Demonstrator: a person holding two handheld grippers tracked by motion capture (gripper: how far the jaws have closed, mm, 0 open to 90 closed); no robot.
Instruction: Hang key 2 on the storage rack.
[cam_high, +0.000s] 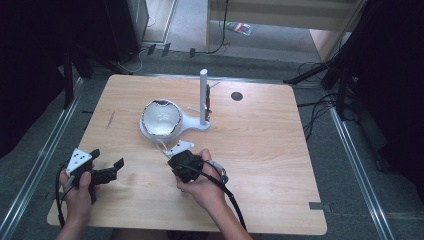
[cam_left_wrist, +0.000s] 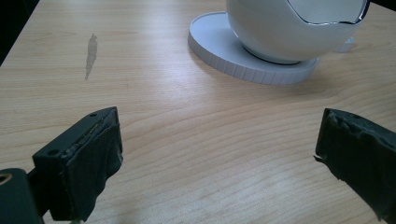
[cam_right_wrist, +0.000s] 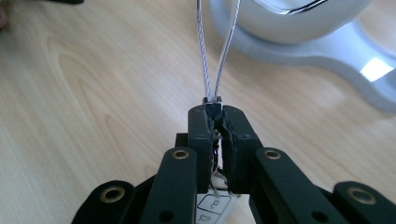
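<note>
Right gripper is clamped on a thin silvery cord, which runs to 12 o'clock toward the white bowl (left gripper open, idle) on the surface

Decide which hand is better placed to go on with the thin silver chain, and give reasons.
Right. The right tool is shut on the silver chain that runs toward the white bowl. The left tool is open, holding nothing.
</note>
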